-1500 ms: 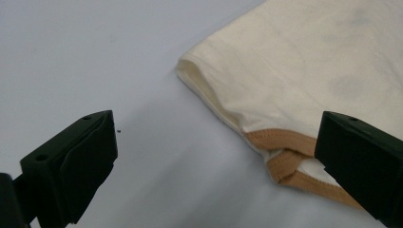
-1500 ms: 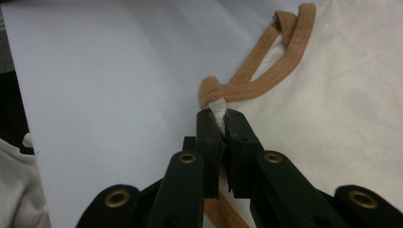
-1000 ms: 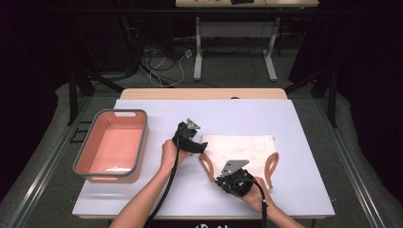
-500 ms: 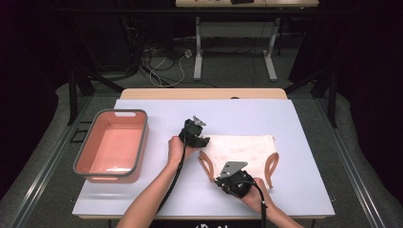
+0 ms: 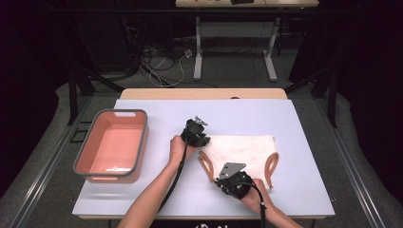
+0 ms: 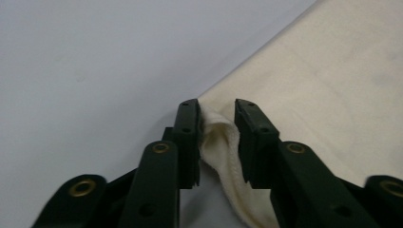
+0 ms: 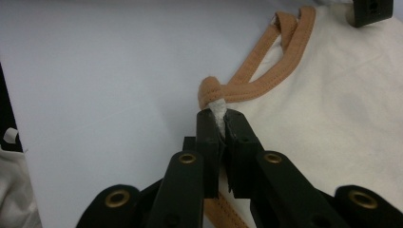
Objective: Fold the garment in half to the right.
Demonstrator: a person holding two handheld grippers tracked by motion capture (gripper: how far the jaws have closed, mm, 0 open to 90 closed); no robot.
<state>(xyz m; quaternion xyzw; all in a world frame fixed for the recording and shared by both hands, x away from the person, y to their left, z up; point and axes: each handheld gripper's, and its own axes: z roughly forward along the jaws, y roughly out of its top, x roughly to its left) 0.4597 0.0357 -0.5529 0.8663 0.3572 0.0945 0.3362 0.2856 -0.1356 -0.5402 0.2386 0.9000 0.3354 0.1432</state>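
Now the cream cloth bag (image 5: 242,151) lies flat on the pale surface (image 5: 157,199), and both tools are at its edge. The left hand-held gripper (image 6: 216,108) has its jaws parted a little, and a raised fold of the bag's corner stands between them; the fold touches the inner face of the left jaw, but the jaws do not press it flat. In the high view this left hand-held gripper (image 5: 196,134) sits at the far left corner of the bag, with the person's left hand (image 5: 178,148) just behind it.

The right hand-held gripper (image 7: 219,116) is closed on the bag: its two jaws meet on a small white tuft of the cloth, right where the tan handle strap (image 7: 259,78) makes a loop. The strap runs away from the jaw tips toward the far edge of the bag, and another piece of strap shows below the jaws. In the high view the right hand-held gripper (image 5: 227,176) is at the near left side of the bag, well apart from the left one, and a grey plate (image 5: 231,168) is on top of it.

A second tan strap (image 5: 272,164) lies at the bag's right side, beyond the right tool. To the left of the left tool, well apart, stands a pink tub with a grey rim (image 5: 83,157).
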